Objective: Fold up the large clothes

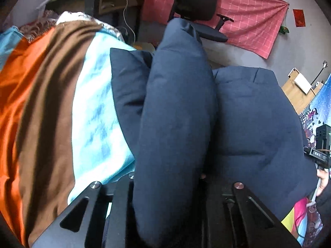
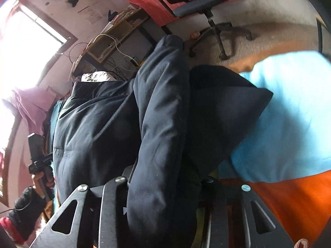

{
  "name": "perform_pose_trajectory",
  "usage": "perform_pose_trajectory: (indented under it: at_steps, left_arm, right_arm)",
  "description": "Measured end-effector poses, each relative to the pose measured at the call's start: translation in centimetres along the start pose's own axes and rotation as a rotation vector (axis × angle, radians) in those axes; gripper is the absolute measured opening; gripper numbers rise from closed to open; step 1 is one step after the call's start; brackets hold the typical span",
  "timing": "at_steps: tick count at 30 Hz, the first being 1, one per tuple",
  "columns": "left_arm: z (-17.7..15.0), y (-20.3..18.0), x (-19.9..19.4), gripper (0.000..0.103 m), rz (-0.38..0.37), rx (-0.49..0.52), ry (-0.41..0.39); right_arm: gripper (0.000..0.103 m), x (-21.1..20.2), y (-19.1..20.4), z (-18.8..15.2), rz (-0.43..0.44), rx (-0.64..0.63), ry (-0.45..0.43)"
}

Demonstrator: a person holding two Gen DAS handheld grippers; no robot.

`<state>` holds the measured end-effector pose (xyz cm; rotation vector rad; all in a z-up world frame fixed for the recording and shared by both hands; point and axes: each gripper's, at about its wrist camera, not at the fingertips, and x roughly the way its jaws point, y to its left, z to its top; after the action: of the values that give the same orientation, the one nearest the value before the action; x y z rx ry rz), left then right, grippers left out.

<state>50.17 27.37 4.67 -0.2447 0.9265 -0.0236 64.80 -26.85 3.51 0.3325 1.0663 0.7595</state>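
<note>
writing: only legible text is on my right gripper point(image 1: 317, 155) seen at the right edge of the left wrist view, reads roughly "DAS"; blurry, not sure. No brand or label visible on the garment.
jacket: dark navy puffy jacket point(image 1: 248, 113), lying on the bed, body spread on the covers, one padded sleeve point(image 1: 175, 113) lifted clear of it.
sleeve axis: long axis runs straight away from both cameras, along the fingers. Cuff end points toward the office chair point(image 1: 196, 2) and the far wall; the near end sits between my jaws.
sleeve in right view: same sleeve point(image 2: 163, 113), cuff at the top near the chair base, running down into the jaws.
left gripper: left gripper point(image 1: 167, 177) clamped on the sleeve, fabric bulging out between the two arms; fingertips buried in it, not visible.
right gripper: in its own view right gripper point(image 2: 165, 179) also closed on the sleeve, cloth fills the gap completely.
left gripper from right view: visible at the left edge point(image 2: 38, 161), held in my hand point(image 2: 43, 179); jaw state can't be read from there.
bed: blue patterned blanket point(image 1: 99, 124) just beside the jacket, then a brown and orange cover point(image 1: 37, 113) further left.
background: pink checked cloth point(image 1: 248, 16) hung on the wall behind the chair; wooden desk point(image 2: 115, 35) with cables beside a bright window point(image 2: 24, 47).
</note>
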Motion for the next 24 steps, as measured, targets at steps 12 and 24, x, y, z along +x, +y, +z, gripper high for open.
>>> perform_pose_trajectory:
  at_steps: [12,24]
  left_arm:
    - [-1.0,-3.7,-6.0,0.012,-0.053,-0.001,-0.054]
    - [-1.1,-7.0,-9.4,0.012,-0.079,-0.016,-0.05]
  right_arm:
    - [0.027,-6.0,5.9,0.0,-0.002,-0.05,-0.082]
    - [0.027,-10.5,10.6,-2.2,-0.009,-0.111,-0.092]
